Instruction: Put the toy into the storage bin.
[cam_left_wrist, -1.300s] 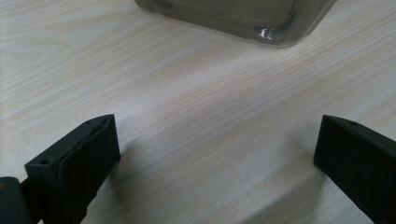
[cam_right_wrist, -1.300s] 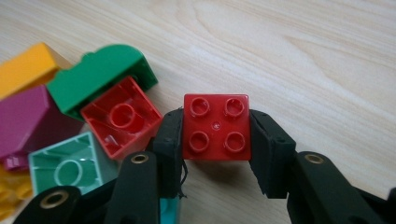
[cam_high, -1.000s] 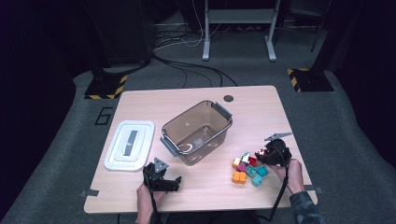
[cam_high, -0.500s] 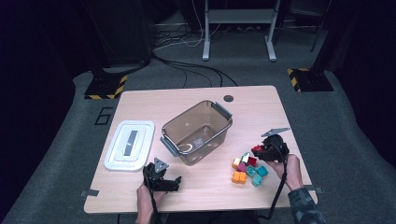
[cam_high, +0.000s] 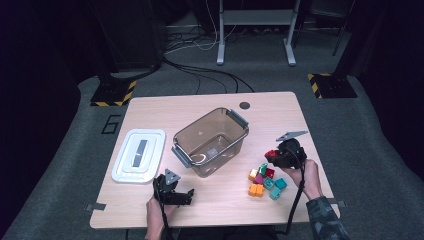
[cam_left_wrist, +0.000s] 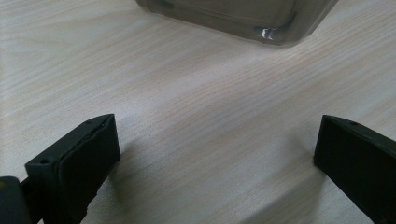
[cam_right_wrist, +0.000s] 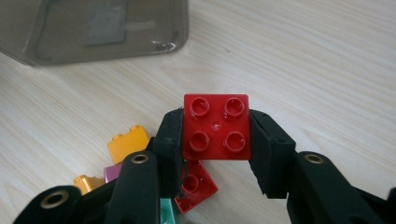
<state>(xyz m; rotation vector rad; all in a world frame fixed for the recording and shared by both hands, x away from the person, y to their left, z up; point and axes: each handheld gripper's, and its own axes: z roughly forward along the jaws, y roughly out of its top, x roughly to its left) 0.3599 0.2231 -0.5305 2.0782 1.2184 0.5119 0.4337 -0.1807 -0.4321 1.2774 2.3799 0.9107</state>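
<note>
A: Status? Right claw (cam_right_wrist: 215, 135) is clamped on a red brick (cam_right_wrist: 216, 126), studs facing the camera, lifted off the pile near the desk's right front corner.

B: Agreed. In the high view the right claw (cam_high: 280, 156) hangs just above the brick pile (cam_high: 265, 181), between it and the clear bin (cam_high: 212, 141). Bin's in the middle of the desk (cam_high: 260, 107), turned at an angle.

A: Anything in the bin?

B: Looks empty to me, just a label or glare at the bottom. So first brick, I'd say. Nothing dropped yet.

A: What's left: orange, teal, magenta, green and another red one on the desk, all touching or just beside each other.

B: Left claw (cam_high: 172, 192)?

A: Jaws wide apart, nothing between them, sitting at the front edge, pointed at the bin's near corner. Idle.

B: Lid (cam_high: 139, 154) lies flat, left of the bin, well apart from the bricks. Probably goes on last.

A: So early stage, nearly everything left.
</note>
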